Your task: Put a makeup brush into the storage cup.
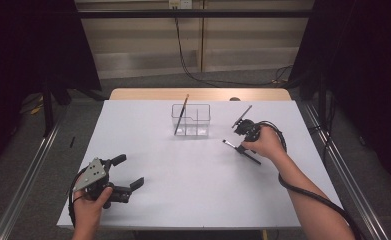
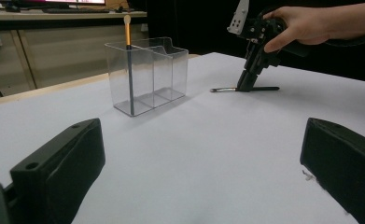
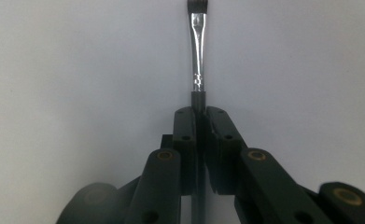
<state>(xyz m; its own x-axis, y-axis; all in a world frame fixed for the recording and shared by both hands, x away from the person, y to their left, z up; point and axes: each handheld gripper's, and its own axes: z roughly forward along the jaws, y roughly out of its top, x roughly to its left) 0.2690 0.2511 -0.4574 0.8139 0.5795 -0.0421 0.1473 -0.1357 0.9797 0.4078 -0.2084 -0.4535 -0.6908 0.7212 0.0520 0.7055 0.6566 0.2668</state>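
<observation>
Black right tool (image 3: pixel 200 114) clamped on paintbrush (image 3: pixel 198 60) lying on table (image 1: pixel 193 170) | left tool (image 1: pixel 130 172) gaping, nothing inside

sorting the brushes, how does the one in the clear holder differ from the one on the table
The orange-handled brush stands nearly upright in the end compartment of the clear holder, untouched. The black-handled brush lies flat on the white table, and the right gripper is shut on its handle. The first shows a pale rounded tip at the top; the second has a silver ferrule and short dark bristles. Both are slim, straight brushes.
</observation>
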